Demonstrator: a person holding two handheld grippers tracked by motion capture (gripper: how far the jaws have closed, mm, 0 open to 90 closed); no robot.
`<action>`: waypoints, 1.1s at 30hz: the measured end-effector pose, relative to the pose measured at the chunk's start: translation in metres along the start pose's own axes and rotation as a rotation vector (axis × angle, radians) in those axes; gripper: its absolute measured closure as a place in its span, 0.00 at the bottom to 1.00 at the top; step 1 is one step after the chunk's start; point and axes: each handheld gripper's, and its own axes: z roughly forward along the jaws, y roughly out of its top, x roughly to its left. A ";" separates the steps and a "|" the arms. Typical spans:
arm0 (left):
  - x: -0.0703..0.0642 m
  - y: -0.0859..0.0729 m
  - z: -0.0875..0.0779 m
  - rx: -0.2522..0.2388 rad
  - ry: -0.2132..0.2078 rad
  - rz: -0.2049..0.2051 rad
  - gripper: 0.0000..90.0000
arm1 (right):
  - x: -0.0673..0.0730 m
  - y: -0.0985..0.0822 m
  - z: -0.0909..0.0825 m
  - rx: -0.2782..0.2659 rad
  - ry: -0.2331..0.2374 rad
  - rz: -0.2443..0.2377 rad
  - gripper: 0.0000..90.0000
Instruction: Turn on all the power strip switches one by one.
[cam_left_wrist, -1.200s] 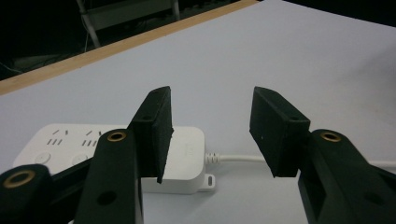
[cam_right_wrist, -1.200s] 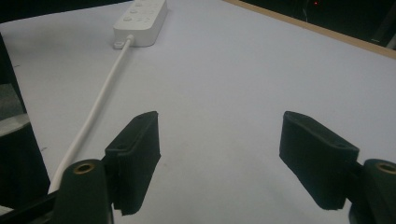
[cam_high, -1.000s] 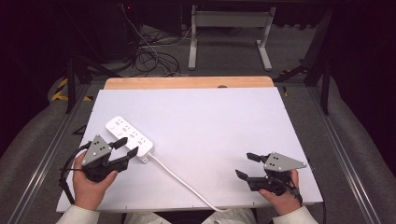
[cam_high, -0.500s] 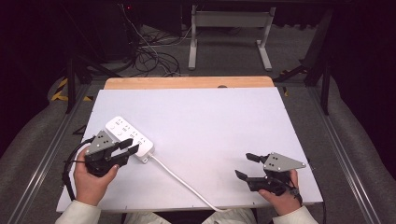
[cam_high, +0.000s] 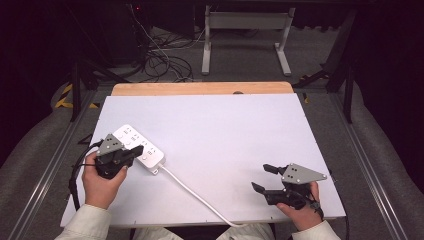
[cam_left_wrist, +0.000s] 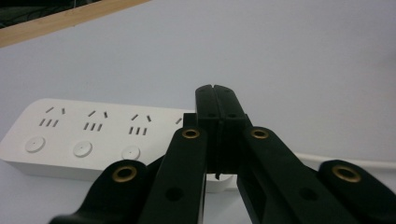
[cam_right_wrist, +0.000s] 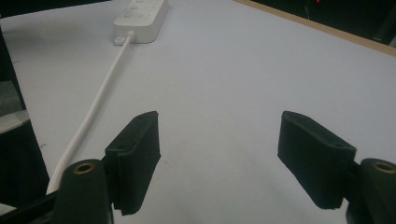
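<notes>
A white power strip (cam_high: 131, 140) lies at the left of the white table (cam_high: 225, 130), and its white cable (cam_high: 195, 196) runs toward the front edge. My left gripper (cam_high: 140, 148) hovers over the strip's near end. Its jaws have just been closing and now meet, pad against pad, with nothing between them. In the left gripper view the shut tips (cam_left_wrist: 215, 88) stand in front of the strip (cam_left_wrist: 84, 135), which has several sockets and round buttons. My right gripper (cam_high: 260, 177) rests at the front right, open and empty (cam_right_wrist: 219, 135). The strip (cam_right_wrist: 140, 14) and cable (cam_right_wrist: 93, 112) lie well beyond it.
A wooden strip (cam_high: 200, 88) borders the table's far edge. Beyond it are a metal stand (cam_high: 245, 40) and tangled cables (cam_high: 165, 55) on the dark floor. The person's sleeves enter at the bottom edge.
My left gripper has shifted a little toward the power strip and its jaws have gone from open to shut. The right gripper has stayed where it was.
</notes>
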 end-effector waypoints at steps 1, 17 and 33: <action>0.002 0.000 0.002 0.000 -0.016 -0.005 1.00 | 0.000 0.000 0.000 0.000 -0.001 0.000 0.34; 0.022 -0.010 0.034 0.101 -0.042 0.015 1.00 | -0.001 -0.001 0.001 0.000 0.008 0.009 0.34; 0.023 -0.016 0.043 0.191 -0.043 0.041 1.00 | -0.001 -0.001 0.001 0.007 0.013 0.007 0.34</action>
